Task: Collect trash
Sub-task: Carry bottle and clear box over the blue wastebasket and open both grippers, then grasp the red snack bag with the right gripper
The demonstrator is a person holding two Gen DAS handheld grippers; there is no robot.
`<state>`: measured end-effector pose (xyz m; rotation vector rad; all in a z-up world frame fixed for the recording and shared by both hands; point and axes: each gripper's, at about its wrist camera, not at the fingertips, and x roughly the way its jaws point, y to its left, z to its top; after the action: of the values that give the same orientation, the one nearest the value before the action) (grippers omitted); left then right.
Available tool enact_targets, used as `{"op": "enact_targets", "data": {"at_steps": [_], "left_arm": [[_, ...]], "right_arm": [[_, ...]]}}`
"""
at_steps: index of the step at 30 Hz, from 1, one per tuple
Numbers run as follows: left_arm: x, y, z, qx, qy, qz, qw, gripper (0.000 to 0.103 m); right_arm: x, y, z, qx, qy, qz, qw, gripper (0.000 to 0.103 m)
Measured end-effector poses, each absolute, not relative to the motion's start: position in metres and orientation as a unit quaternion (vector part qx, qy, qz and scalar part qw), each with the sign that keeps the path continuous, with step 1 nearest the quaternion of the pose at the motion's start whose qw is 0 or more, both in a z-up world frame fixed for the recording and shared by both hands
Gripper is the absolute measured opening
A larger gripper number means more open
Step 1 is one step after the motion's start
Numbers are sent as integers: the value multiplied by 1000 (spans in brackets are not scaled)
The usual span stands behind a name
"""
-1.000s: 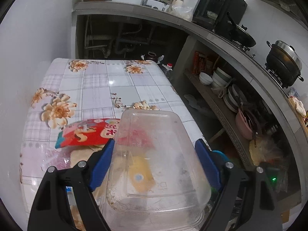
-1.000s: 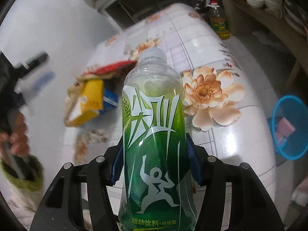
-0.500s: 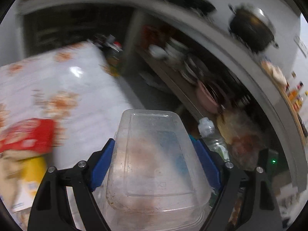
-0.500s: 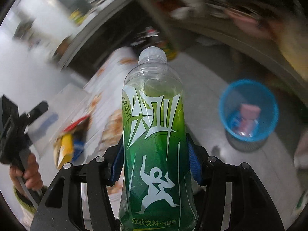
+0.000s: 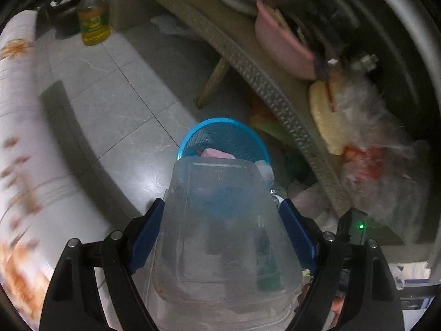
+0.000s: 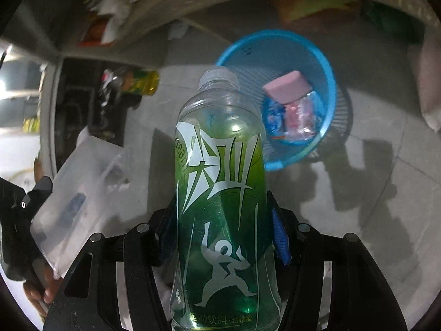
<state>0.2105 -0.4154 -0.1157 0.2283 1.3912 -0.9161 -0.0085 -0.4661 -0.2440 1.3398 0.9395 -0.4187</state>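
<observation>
My left gripper (image 5: 222,204) is shut on a clear, greasy plastic food container (image 5: 220,248), blue pads pressing its two sides. Just beyond the container's far end a blue mesh waste basket (image 5: 193,135) stands on the floor. My right gripper (image 6: 223,212) is shut on a green drink bottle (image 6: 220,165), cap pointing away. In the right wrist view the blue waste basket (image 6: 275,35) lies ahead and to the right, with a pink packet (image 6: 285,87) and wrappers inside. The container (image 6: 82,182) shows at the left there, a hand (image 6: 41,289) below it.
A floral-cloth table (image 5: 16,138) runs along the left. A yellow oil bottle (image 5: 93,24) stands on the grey tiled floor. To the right, a patterned low shelf (image 5: 275,96) carries a pink basin (image 5: 281,47), dishes and plastic bags (image 5: 372,138), close beside the basket.
Both grippers have swung off the table and tipped downward toward the floor; the blue basket has grown nearer in both views. Container and bottle stay gripped as before.
</observation>
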Motion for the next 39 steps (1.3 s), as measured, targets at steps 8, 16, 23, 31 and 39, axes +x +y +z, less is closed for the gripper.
{"op": "enact_targets", "data": {"at_steps": [8, 16, 23, 31, 39], "left_arm": [[234, -473, -144, 70, 611, -387, 687, 95], [230, -436, -116, 52, 588, -407, 697, 95], [211, -375, -61, 26, 544, -438, 716, 95], [176, -272, -11, 17, 481, -434, 761, 95], [156, -129, 5, -2, 459, -399, 794, 95]], "right_arm": [[32, -514, -277, 583, 385, -228, 678, 68], [31, -502, -282, 541, 401, -235, 700, 68], [5, -477, -248, 476, 409, -242, 740, 68], [2, -412, -179, 366, 419, -209, 804, 69], [35, -342, -86, 284, 385, -116, 870, 78]]}}
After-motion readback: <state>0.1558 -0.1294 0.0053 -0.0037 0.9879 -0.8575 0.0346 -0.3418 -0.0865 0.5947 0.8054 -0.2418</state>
